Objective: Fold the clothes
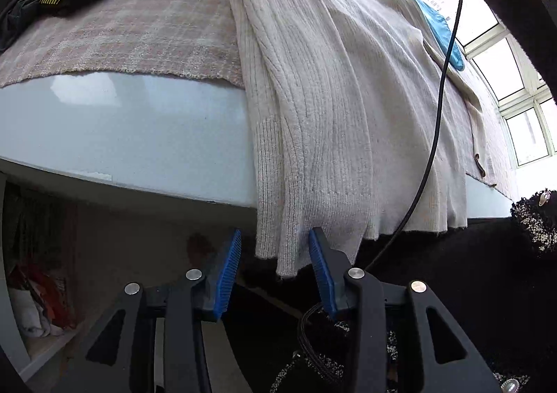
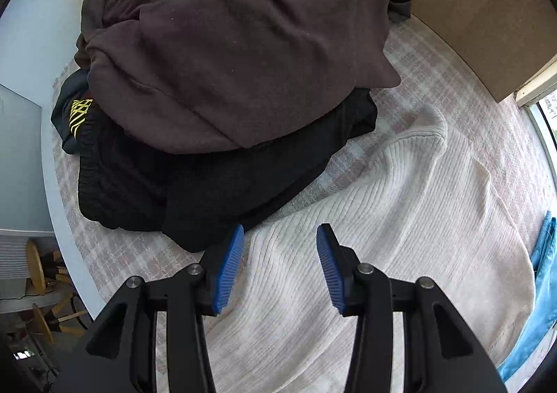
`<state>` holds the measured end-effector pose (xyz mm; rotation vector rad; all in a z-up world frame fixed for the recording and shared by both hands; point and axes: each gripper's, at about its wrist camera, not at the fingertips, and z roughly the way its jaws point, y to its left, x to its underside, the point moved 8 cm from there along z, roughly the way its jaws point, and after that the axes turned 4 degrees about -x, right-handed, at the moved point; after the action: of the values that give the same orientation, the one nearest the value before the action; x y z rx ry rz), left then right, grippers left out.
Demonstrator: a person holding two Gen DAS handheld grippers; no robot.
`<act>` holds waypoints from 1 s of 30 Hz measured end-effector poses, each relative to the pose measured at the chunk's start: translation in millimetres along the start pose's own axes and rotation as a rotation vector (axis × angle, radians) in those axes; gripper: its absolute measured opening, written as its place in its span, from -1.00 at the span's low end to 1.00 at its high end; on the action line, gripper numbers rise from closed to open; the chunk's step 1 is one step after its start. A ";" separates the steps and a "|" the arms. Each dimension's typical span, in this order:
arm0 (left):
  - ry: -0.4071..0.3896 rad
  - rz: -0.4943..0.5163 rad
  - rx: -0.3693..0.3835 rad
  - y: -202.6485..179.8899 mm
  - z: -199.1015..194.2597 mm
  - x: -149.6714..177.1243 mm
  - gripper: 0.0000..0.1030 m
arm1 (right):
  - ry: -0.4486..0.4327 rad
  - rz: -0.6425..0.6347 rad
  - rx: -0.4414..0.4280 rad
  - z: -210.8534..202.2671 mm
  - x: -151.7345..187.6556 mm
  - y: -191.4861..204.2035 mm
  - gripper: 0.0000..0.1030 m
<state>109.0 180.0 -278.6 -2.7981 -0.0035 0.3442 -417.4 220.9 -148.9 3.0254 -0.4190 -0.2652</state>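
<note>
Over the bench (image 1: 122, 121) edge our cream ribbed knit sweater (image 1: 313, 114) hung between the open, empty left gripper (image 1: 275, 267); our right gripper (image 2: 278, 264) hovered open, and a shallow pinch risked dragging it off.

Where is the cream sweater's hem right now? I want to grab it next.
In the left wrist view, the hem hangs over the table edge, bottom centre, dangling between the open left claw pads.
</note>
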 end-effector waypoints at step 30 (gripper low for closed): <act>-0.095 0.294 0.049 -34.1 -75.9 2.2 -0.83 | -0.108 0.176 -0.252 -35.1 18.2 -35.0 -0.76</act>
<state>130.3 188.6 -198.6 -2.7305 0.3914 0.5379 -384.6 251.2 -120.8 2.7172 -0.6066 -0.4336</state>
